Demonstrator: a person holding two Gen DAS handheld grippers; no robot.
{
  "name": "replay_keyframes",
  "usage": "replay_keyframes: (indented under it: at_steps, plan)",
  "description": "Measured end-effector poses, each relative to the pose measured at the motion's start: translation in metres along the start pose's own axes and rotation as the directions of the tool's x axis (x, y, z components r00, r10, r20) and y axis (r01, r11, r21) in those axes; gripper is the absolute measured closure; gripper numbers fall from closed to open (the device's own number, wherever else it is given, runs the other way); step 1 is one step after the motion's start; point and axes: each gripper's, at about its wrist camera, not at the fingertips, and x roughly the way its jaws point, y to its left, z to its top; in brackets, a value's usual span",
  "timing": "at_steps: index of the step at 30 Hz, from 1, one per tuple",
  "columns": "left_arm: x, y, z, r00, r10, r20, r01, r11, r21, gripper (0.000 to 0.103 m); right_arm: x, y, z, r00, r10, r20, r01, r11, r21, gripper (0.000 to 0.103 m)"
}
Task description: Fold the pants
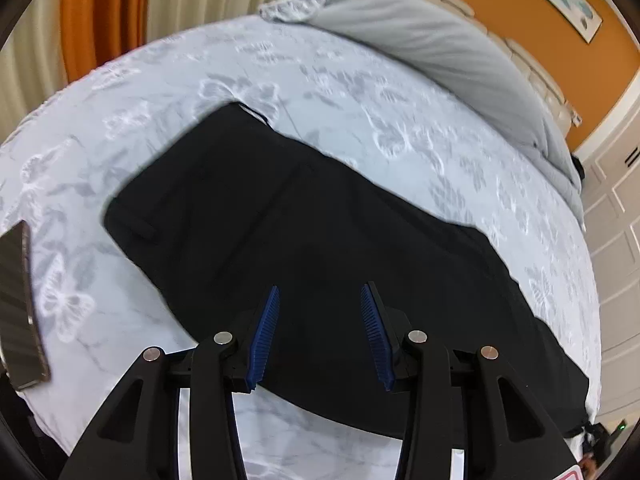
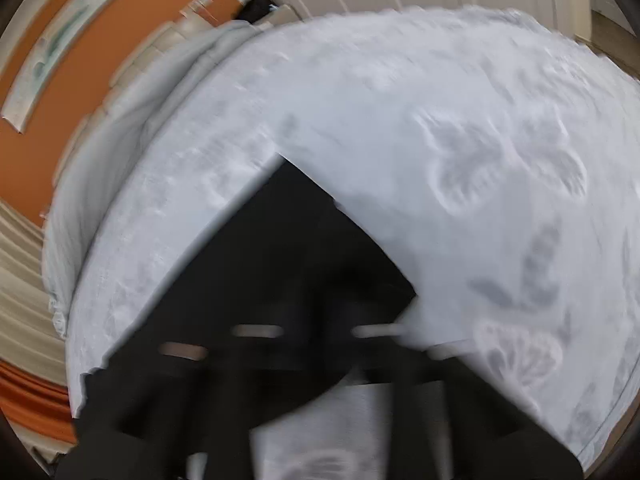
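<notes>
Pants [image 1: 304, 240] spread flat on bed [image 1: 360, 92], black, lying diagonally across the butterfly-print cover; already doubled leg on leg by the look of it, though the dark cloth hides the layers. Left gripper [image 1: 320, 336] released, blue pads [image 1: 264, 336] apart, nothing between them, poised over the near edge of the cloth. Right gripper [image 2: 316, 300] badly blurred in its own view; jaws read as clenched, sitting over one end of the pants [image 2: 280, 264], but whether cloth is actually pinched cannot be told. Phone [image 1: 20, 304] lying near the bed's left edge, clear of the garment.

Judged step: taking hold of one end for the next fold. Recommended: confirm all layers caught on the right before lifting; set left pads squarely on the matching edge; raise both ends together, keeping the edge taut and level; carry across and lay edge on edge. Risk: a lower layer slipping free and dragging a crease.
</notes>
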Motion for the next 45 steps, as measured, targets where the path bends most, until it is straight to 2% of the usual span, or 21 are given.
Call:
replay_keyframes:
  at_steps: [2, 4, 8, 10, 12, 13, 14, 16, 17, 19, 21, 22, 25, 27, 30, 33, 37, 40, 42, 44, 45]
  plan:
    - [0.005, -0.002, -0.001, 1.0, 0.012, -0.01, -0.012, 1.0, -0.003, 0.063, -0.03, 0.014, 0.008, 0.994, 0.065, 0.086, -0.063, 0.998, -0.026, 0.101]
    - [0.008, -0.004, -0.001, 1.0, 0.015, -0.024, -0.015, 1.0, -0.004, 0.063, -0.044, 0.018, 0.006, 0.992, 0.014, 0.128, -0.002, 0.996, -0.093, 0.101]
    - [0.015, -0.008, -0.005, 0.999, 0.03, -0.042, -0.03, 0.999, 0.011, 0.063, 0.0, -0.025, -0.009, 0.992, -0.102, -0.075, 0.1, 0.994, -0.037, 0.096]
    - [0.014, -0.009, -0.007, 0.999, 0.029, -0.042, -0.028, 0.999, 0.021, 0.063, 0.003, -0.031, -0.011, 0.987, -0.116, -0.11, 0.112, 0.993, -0.042, 0.09]
    - [0.013, -0.01, -0.008, 0.999, 0.035, -0.041, -0.034, 0.999, 0.034, 0.063, -0.009, -0.03, -0.009, 0.989, -0.133, -0.065, 0.13, 0.991, -0.042, 0.061]
    - [0.013, -0.01, -0.008, 0.998, 0.04, -0.041, -0.039, 0.999, 0.039, 0.062, -0.017, -0.03, -0.009, 0.986, -0.165, -0.03, 0.164, 0.986, -0.039, 0.028]
    - [0.014, -0.01, -0.008, 0.998, 0.046, -0.043, -0.044, 0.998, 0.041, 0.059, -0.021, -0.03, -0.009, 0.982, -0.188, -0.006, 0.188, 0.982, -0.032, 0.017]
    - [0.014, -0.008, -0.008, 0.998, 0.049, -0.049, -0.048, 0.998, 0.04, 0.058, -0.02, -0.031, -0.011, 0.981, -0.196, 0.0, 0.196, 0.981, -0.007, 0.02]
    - [0.015, -0.008, -0.008, 0.997, 0.047, -0.055, -0.045, 0.998, 0.041, 0.058, -0.014, -0.034, -0.011, 0.987, -0.157, -0.032, 0.157, 0.988, 0.013, 0.037]
    - [0.016, -0.007, -0.008, 0.997, 0.045, -0.067, -0.042, 0.998, 0.049, 0.055, 0.004, -0.041, -0.015, 0.991, -0.075, -0.108, 0.082, 0.994, 0.066, 0.046]
    - [0.016, -0.007, -0.009, 0.996, 0.048, -0.072, -0.044, 0.997, 0.063, 0.052, 0.007, -0.033, -0.011, 0.989, -0.116, -0.088, 0.118, 0.993, 0.017, 0.085]
    - [0.016, -0.007, -0.009, 0.996, 0.05, -0.075, -0.044, 0.996, 0.073, 0.052, 0.007, -0.028, -0.008, 0.992, -0.087, -0.091, 0.089, 0.996, 0.024, 0.094]
    - [0.014, -0.004, -0.009, 0.995, 0.042, -0.088, -0.034, 0.995, 0.09, 0.047, -0.016, 0.008, 0.0, 0.996, 0.084, 0.003, -0.084, 0.995, 0.046, 0.095]
    - [0.011, 0.0, -0.009, 0.995, 0.031, -0.091, -0.023, 0.996, 0.084, 0.044, -0.036, 0.054, 0.002, 0.975, 0.214, 0.06, -0.212, 0.977, -0.037, 0.095]
    - [0.008, 0.005, -0.009, 0.996, 0.026, -0.087, -0.02, 0.997, 0.074, 0.044, -0.057, 0.138, -0.008, 0.907, 0.416, 0.057, -0.396, 0.893, -0.215, 0.095]
    - [0.005, 0.012, -0.007, 0.996, 0.012, -0.091, -0.008, 0.999, 0.046, 0.044, -0.061, 0.239, -0.049, 0.838, 0.537, -0.094, -0.521, 0.738, -0.429, 0.095]
    - [0.001, 0.017, -0.006, 0.997, 0.01, -0.083, -0.007, 0.999, 0.034, 0.043, -0.024, 0.326, -0.12, 0.812, 0.492, -0.314, -0.576, 0.591, -0.564, 0.095]
    - [0.0, 0.023, -0.004, 0.996, 0.004, -0.086, -0.002, 1.0, 0.023, 0.043, 0.019, 0.359, -0.177, 0.808, 0.386, -0.445, -0.589, 0.523, -0.616, 0.095]
    - [-0.001, 0.029, -0.003, 0.996, 0.003, -0.088, -0.002, 1.0, 0.015, 0.04, 0.06, 0.367, -0.217, 0.817, 0.249, -0.521, -0.57, 0.489, -0.66, 0.092]
    - [-0.001, 0.037, -0.001, 0.995, -0.004, -0.102, 0.005, 1.0, 0.008, 0.039, 0.092, 0.363, -0.246, 0.801, 0.1, -0.591, -0.557, 0.49, -0.671, 0.09]
    - [-0.003, 0.044, 0.002, 0.994, -0.018, -0.108, 0.018, 1.0, -0.002, 0.038, 0.097, 0.36, -0.253, 0.809, 0.052, -0.585, -0.532, 0.488, -0.692, 0.089]
